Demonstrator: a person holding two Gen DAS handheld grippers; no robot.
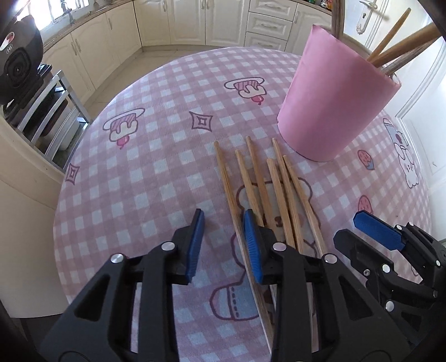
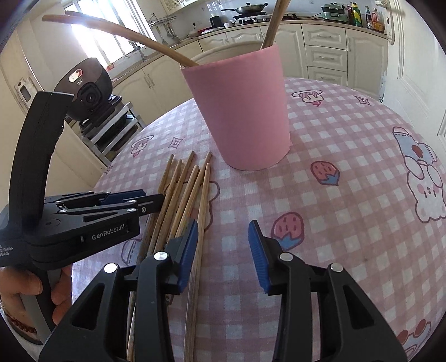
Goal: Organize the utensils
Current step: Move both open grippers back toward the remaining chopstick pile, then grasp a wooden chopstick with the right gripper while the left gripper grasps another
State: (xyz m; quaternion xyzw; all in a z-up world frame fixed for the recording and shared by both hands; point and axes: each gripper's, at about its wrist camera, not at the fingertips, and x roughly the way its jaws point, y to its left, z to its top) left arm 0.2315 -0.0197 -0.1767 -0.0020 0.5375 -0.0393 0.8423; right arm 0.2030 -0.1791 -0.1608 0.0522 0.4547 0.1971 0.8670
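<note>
Several wooden chopsticks lie side by side on the pink checked tablecloth, in front of a pink cylindrical holder that holds a few chopsticks. My left gripper is open and empty, low over the near ends; its right finger rests over the leftmost chopsticks. My right gripper is open and empty, just right of the chopsticks, with its left finger at the rightmost one. The holder stands beyond. The right gripper also shows in the left wrist view, and the left gripper in the right wrist view.
The round table stands in a kitchen with cream cabinets. A black camera device on a metal rack stands off the table's left edge. A person's hand grips the left gripper's handle.
</note>
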